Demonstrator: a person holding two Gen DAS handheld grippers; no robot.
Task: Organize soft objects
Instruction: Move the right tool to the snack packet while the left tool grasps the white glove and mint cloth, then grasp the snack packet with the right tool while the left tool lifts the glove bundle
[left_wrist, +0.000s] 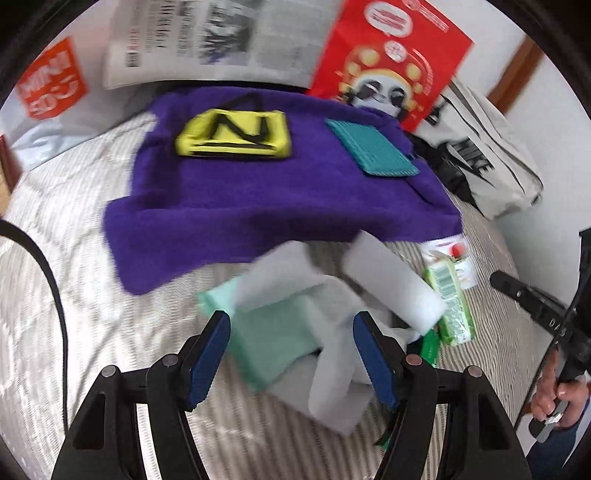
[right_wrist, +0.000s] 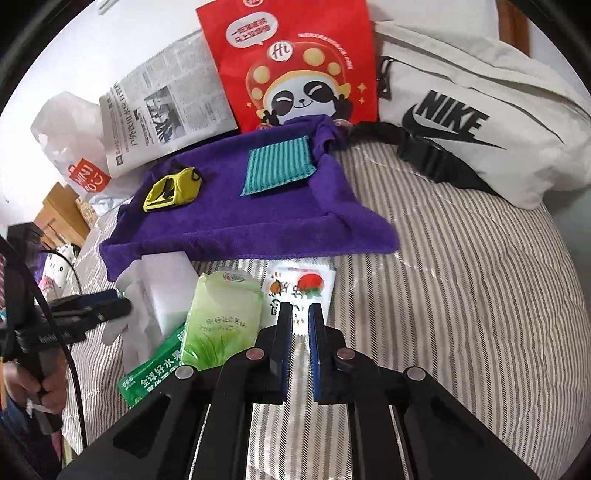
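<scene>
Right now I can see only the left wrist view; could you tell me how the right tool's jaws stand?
Observer: The right tool is nearly closed, with just a narrow gap between its fingers.
Operator: Thank you. What lies ahead of it?
Observer: A white packet with a fruit print, flat on the striped bedding.
Operator: Is anything beside that?
Observer: A dark green packet with white Chinese print pokes out from under the light green tissue pack.
</scene>
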